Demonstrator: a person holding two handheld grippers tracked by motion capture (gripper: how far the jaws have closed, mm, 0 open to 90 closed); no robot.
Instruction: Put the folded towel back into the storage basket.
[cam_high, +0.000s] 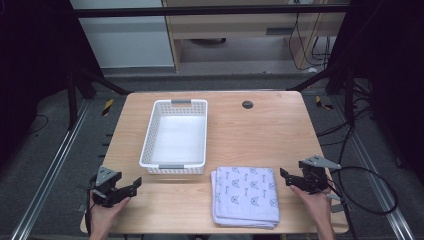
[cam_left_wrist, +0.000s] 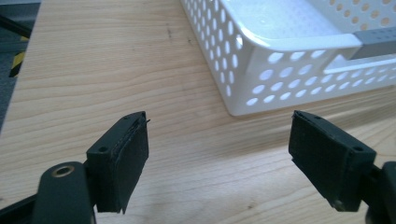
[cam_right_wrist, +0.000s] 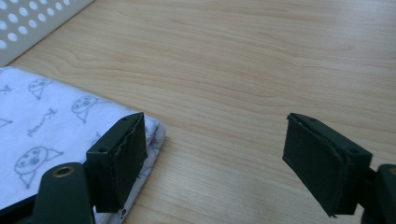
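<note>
Both hands rest low at the table's (cam_high: 260, 125) near edge. The left tongs (cam_high: 131, 186) and right tongs (cam_high: 286, 177) gape wide, empty. The folded cloth (cam_high: 245, 195) lies between them, before the basket (cam_high: 149, 135).

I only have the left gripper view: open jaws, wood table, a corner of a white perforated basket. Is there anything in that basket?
Observer: No, the white perforated plastic basket is empty in the high view.
Operator: Anything else on the table?
Observer: A folded white cloth with grey printed figures lies just nearer the person than the basket, toward the right.
Operator: Where is the right gripper?
Observer: The right gripper hovers open at the cloth's right edge, one jaw over its corner, holding nothing.
</note>
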